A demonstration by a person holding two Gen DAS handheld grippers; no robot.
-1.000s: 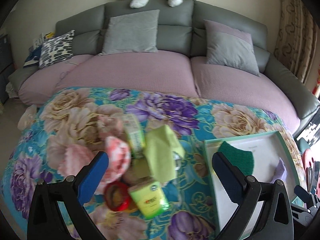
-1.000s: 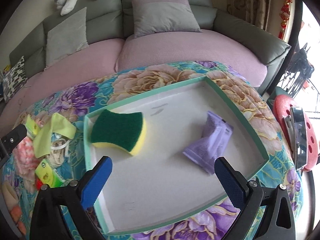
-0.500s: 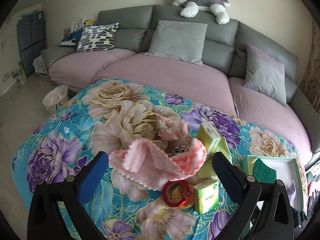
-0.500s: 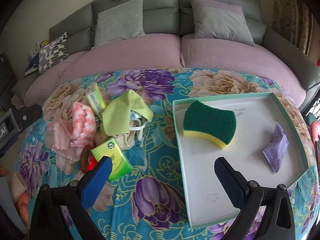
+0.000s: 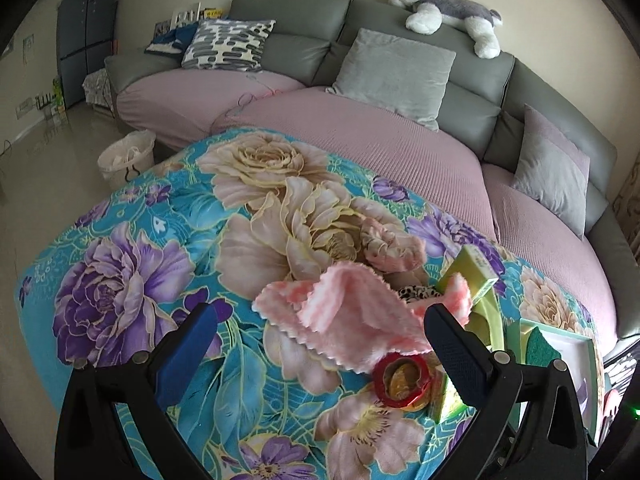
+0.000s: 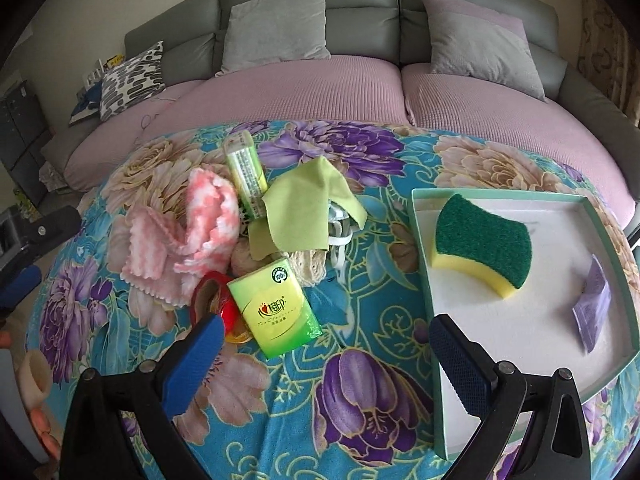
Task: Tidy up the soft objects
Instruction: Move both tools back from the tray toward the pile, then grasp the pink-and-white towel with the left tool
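A pile lies on the floral cloth: a pink fluffy cloth (image 5: 352, 320) (image 6: 188, 232), a green cloth (image 6: 304, 212), a green tissue pack (image 6: 276, 312), a red tape roll (image 5: 402, 378) (image 6: 212, 300) and a green tube (image 6: 246, 172). A white tray (image 6: 520, 340) holds a green-yellow sponge (image 6: 480, 244) and a purple pouch (image 6: 594, 312). My left gripper (image 5: 320, 344) is open, just in front of the pink cloth. My right gripper (image 6: 324, 356) is open, near the tissue pack, left of the tray.
A grey and pink sofa (image 5: 360, 140) with cushions and a plush dog (image 5: 444, 4) stands behind the table. A white bin (image 5: 126, 156) sits on the floor at the left. The table's edge drops off at the left and front.
Both grippers have swung left. The left view now centres on the pink cloth; the right view has moved off the tray toward the pile.
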